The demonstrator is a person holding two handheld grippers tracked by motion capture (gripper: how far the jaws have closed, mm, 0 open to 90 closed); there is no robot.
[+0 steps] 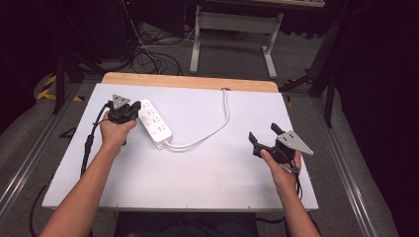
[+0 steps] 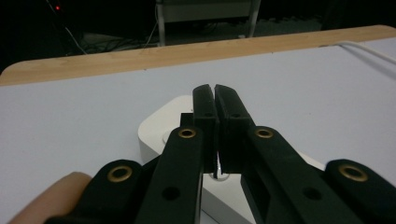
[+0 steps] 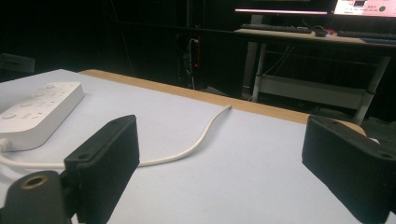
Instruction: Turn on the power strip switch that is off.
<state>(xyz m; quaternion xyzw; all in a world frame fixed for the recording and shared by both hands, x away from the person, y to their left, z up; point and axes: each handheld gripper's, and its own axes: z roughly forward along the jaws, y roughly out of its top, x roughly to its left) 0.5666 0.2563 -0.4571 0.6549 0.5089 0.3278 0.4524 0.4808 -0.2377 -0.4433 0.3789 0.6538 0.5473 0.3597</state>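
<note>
Left gripper view: gripper closed, seemingly over power strip.

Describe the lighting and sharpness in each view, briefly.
High view: evenly lit white table, dark surroundings, power strip sharp. Left gripper view: the shut left gripper looms soft and near over the strip. Right gripper view: open right gripper slightly blurred, bright monitor glaring at top.
</note>
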